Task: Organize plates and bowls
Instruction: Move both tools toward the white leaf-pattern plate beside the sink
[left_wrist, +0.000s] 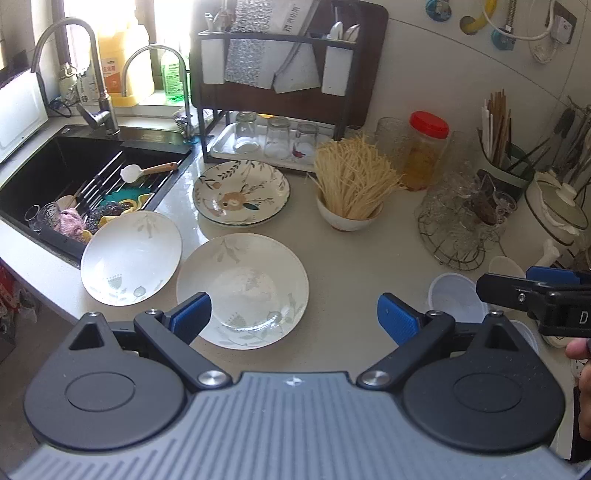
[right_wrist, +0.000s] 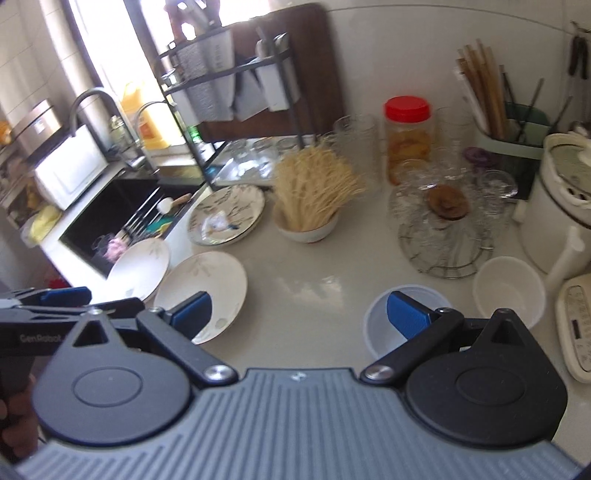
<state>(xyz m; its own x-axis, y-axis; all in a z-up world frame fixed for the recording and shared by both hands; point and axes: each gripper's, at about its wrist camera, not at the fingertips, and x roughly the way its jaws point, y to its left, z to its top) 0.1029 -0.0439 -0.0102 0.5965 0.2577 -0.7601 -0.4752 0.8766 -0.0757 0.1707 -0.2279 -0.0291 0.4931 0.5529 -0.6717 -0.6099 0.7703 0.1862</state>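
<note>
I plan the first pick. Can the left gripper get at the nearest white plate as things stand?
Probably yes. The left gripper is open and holds nothing, and the plate lies flat on the counter right ahead of it, with nothing on it.

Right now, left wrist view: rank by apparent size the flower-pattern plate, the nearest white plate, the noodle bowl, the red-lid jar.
1. nearest white plate, though it is also closest to the camera
2. flower-pattern plate
3-4. noodle bowl and red-lid jar look alike; noodles hide the bowl's rim, so no ranking.
</note>
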